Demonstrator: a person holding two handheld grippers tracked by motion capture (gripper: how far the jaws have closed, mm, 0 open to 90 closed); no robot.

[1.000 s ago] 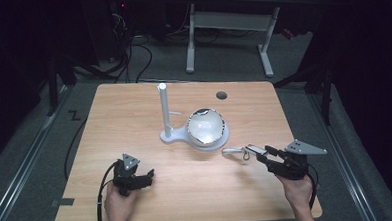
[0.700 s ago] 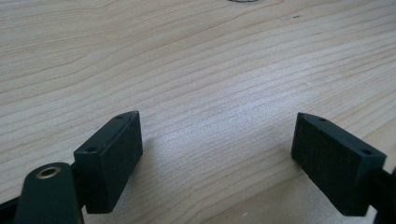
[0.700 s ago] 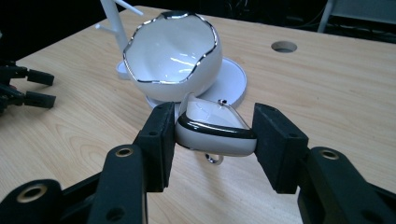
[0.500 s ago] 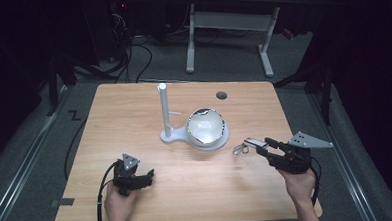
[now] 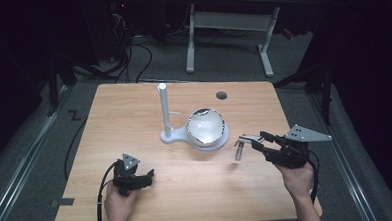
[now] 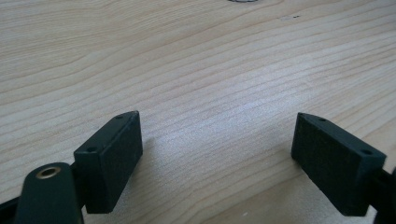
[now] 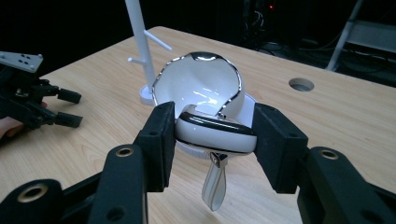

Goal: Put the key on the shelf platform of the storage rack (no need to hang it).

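I had my right hand-held gripper (image 5: 244, 140) clenched on the cup (image 7: 215, 131), lifted but not yet hung on the rack (image 5: 164, 112).

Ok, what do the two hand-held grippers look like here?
Both are black. The left claw has flat rectangular pads with small holes, a grey three-cornered plate on top and a black cable trailing back. The right claw has the same pads and plate. No sleeves show.
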